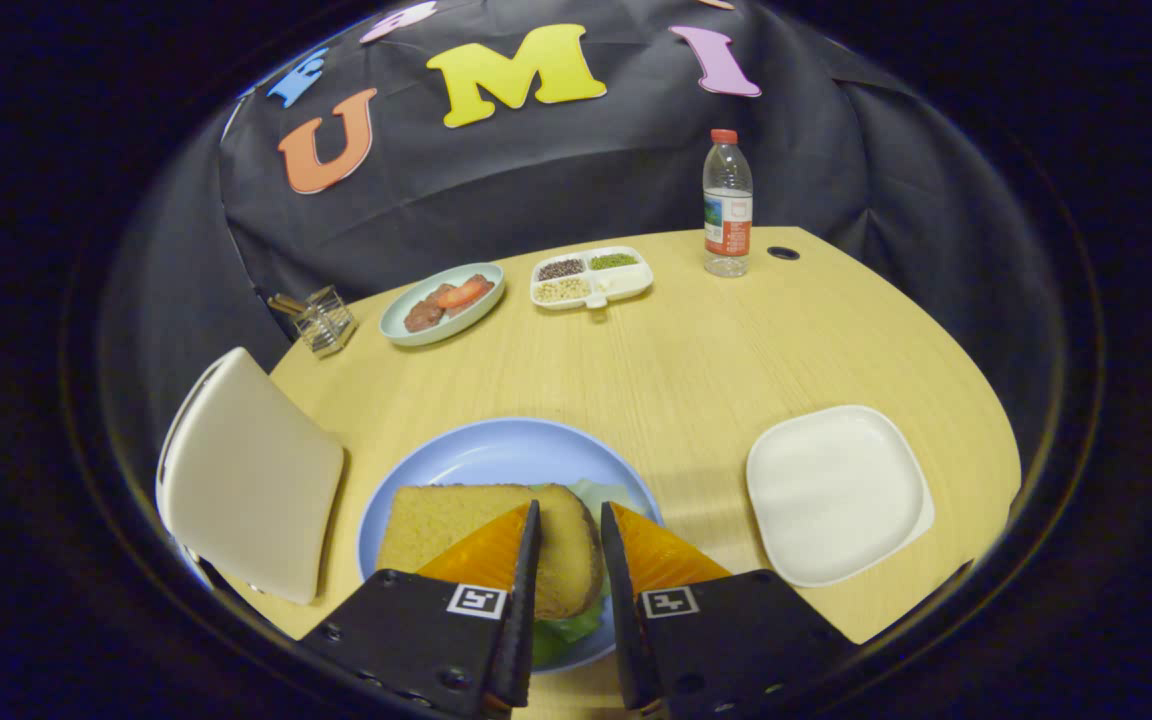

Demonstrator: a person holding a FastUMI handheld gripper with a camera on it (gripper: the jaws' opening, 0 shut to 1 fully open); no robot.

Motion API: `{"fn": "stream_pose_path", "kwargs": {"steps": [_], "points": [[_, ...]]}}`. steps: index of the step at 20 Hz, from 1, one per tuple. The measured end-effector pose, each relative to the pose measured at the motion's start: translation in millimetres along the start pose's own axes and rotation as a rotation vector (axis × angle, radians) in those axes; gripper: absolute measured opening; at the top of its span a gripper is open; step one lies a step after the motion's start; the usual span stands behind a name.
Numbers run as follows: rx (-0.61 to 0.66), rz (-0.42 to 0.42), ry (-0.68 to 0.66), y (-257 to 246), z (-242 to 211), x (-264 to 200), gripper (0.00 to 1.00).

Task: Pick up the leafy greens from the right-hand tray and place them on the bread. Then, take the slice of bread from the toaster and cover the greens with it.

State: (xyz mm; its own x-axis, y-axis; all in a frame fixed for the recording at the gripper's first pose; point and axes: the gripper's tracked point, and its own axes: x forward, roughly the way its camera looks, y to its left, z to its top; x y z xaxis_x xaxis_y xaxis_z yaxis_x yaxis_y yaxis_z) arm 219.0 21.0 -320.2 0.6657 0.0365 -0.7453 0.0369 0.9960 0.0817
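The tool (571, 540) sits low over the blue plate (496, 450), its two fingers a narrow gap apart and astride the near right end of the top slice of bread (466, 520); whether the pads actually press on the crust cannot be told, though nothing hangs lifted between them. That slice lies flat over the leafy greens (561, 630), which peek out at its near edge and again at the far right side, so the covering step looks done or all but done. The likely trouble from here is in the withdrawal: if the fingers do touch the slice and pull back or rise without spreading first, they could drag it askew, tip it off the stack or haul a leaf out with it; a sideways nudge could also slide the plate. Beside the plate on the left stands the pale toaster (246, 480), close enough to be clipped by a wide swing, and to the right lies the white square tray (836, 490), bare. The worktop (696, 350) is pale wood grain, smooth and probably slippery under crockery. Farther off are a small clear holder (321, 318), a green plate of food (443, 300), a divided dish of seeds (591, 275) and a water bottle (727, 205) near a cable hole, all before the black cloth wall.
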Motion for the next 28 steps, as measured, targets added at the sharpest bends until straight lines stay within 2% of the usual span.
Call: {"fn": "stream_pose_path", "kwargs": {"steps": [2,4,6,16,20,26,28], "points": [[-0.014,-0.042,-0.023,-7,4,-4,0.35],[-0.014,-0.049,-0.041,-6,6,-11,0.67],[-0.01,-0.019,-0.059,3,7,-17,0.98],[-0.09,-0.098,-0.213,19,18,-90,0.97],[-0.127,-0.103,-0.268,26,15,-119,0.97],[-0.197,-0.125,-0.447,27,14,-180,0.98],[-0.206,-0.107,-0.526,33,17,-205,0.97]]}}
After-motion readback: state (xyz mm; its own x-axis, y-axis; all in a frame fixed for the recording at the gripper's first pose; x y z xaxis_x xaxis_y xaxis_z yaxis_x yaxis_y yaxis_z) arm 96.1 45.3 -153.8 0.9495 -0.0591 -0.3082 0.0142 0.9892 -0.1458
